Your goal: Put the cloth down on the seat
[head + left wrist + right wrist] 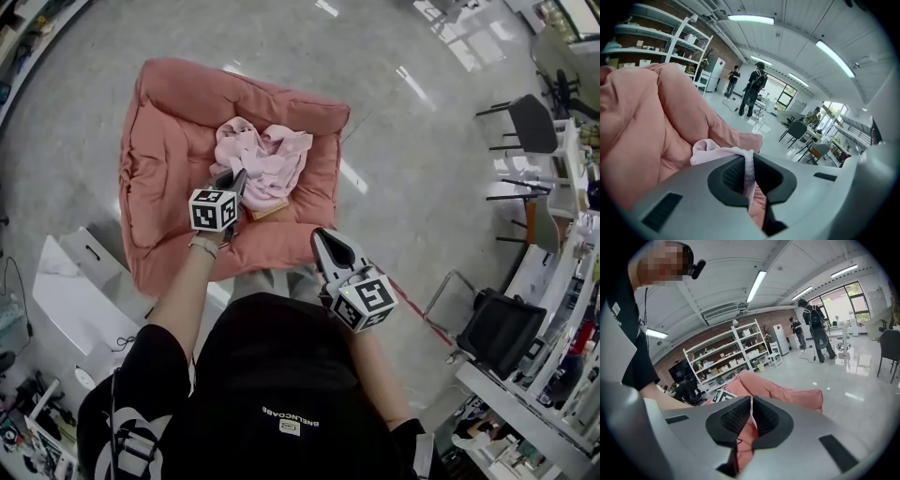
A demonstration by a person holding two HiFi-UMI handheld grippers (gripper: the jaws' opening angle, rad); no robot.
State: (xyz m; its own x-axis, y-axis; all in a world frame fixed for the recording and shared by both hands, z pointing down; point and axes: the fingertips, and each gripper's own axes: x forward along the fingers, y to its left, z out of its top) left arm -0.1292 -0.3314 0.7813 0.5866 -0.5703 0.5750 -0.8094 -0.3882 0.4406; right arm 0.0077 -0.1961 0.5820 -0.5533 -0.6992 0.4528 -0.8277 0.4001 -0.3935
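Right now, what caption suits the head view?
Left tongs grip a cloth on the seat; right tongs shut, empty.

Bright, even light from ceiling tube lamps (750,19); their glare streaks the glossy floor (441,169) toward one o'clock. Strong fisheye bending, dark corners.

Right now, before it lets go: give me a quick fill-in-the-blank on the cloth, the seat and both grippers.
1. The left gripper has its jaws shut on the light pink ____.
2. The cloth lies bunched on the salmon ____, not on the floor.
3. The right gripper has its jaws together and holds ____.

Missing words: cloth; seat; nothing
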